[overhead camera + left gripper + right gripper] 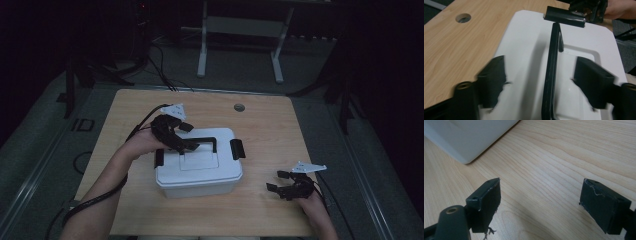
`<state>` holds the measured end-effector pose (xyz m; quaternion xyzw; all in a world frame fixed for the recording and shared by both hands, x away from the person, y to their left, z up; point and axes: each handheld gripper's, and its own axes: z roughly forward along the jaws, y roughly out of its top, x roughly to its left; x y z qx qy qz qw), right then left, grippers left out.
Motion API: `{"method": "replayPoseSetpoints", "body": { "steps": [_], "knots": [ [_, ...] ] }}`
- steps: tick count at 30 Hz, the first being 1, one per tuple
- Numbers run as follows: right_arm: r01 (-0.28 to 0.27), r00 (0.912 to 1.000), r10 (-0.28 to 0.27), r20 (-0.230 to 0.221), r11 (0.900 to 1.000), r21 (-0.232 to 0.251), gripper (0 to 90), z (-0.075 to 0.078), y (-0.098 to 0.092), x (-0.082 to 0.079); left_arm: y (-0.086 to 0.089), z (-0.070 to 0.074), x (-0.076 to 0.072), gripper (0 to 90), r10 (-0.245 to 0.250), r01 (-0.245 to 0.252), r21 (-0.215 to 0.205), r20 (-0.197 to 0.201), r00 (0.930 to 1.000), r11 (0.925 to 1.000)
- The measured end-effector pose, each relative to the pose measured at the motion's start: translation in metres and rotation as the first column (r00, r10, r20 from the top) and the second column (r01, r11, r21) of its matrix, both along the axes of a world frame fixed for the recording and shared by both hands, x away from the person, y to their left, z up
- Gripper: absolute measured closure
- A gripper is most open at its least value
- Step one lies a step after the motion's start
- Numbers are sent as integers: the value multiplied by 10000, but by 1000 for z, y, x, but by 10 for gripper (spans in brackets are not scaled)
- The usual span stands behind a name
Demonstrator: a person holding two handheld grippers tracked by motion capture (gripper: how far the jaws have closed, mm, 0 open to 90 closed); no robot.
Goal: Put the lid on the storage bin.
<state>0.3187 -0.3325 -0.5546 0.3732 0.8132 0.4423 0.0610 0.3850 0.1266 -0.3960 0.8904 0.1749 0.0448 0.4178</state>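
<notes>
A white lidded box stands in the middle of the wooden table. Its black carry handle is raised above the lid. My left gripper reaches over the lid from the left. In the left gripper view its jaws stand open on either side of the handle, with a gap between each pad and the bar. My right gripper rests low over the table at the front right, open with nothing between its pads. A corner of the box lies beyond it.
Black latches sit at both ends of the box lid; one lies at the far end of the handle. A round cable hole is in the table's back part. Bare wood surrounds the box. Dark floor and a white frame lie beyond.
</notes>
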Motion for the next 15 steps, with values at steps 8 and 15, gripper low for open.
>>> {"method": "replayPoseSetpoints", "body": {
  "steps": [8, 15],
  "knots": [
    [21, 10000, -21, -2, 10000, 33, 168, 0, 0, 0, 22, 6, -13, 173, 580, -553, -383, 737, 9956, 9977],
    [-28, 10000, 29, 95, 10000, -42, 168, 1, 0, -1, 45, 0, -24, 172, 845, -811, -472, 760, 9935, 9956]
  ]
}}
